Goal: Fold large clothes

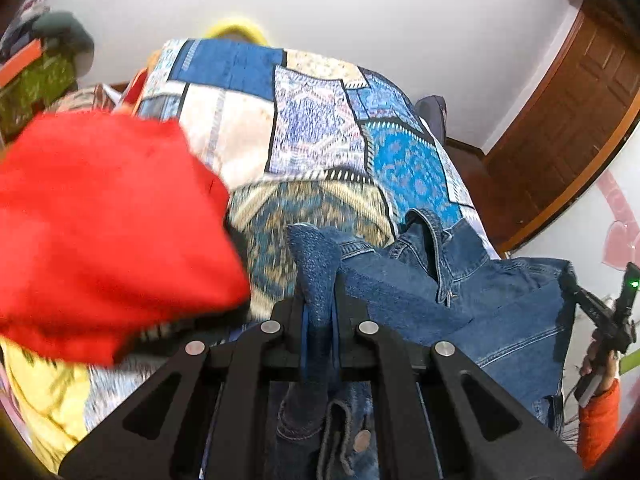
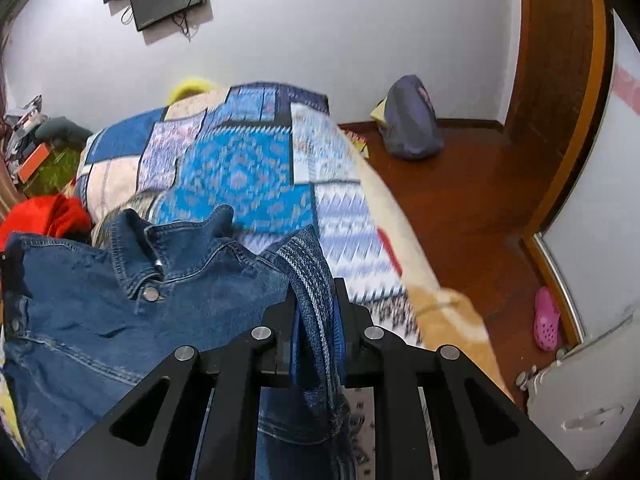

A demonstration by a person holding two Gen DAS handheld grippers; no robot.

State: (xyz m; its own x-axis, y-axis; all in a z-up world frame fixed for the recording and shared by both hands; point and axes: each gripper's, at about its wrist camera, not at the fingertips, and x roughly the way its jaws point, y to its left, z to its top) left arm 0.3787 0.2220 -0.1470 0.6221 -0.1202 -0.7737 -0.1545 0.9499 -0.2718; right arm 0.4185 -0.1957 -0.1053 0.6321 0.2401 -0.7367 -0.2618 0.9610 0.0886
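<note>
A blue denim jacket [image 1: 460,300] hangs stretched between my two grippers above a bed with a patchwork quilt [image 1: 312,128]. My left gripper [image 1: 318,292] is shut on one shoulder edge of the jacket. My right gripper [image 2: 316,296] is shut on the other shoulder edge; the jacket [image 2: 120,312] spreads to its left with collar and snap button showing. The right gripper [image 1: 612,316] also shows at the far right of the left wrist view. The jacket's lower part is hidden below the grippers.
A red garment [image 1: 104,232] lies on the bed at left, also in the right wrist view [image 2: 44,216]. The quilt [image 2: 240,168] covers the bed. A grey bag [image 2: 412,120] and pink shoe [image 2: 546,320] sit on the wooden floor at right. Cluttered shelf [image 1: 36,76] at left.
</note>
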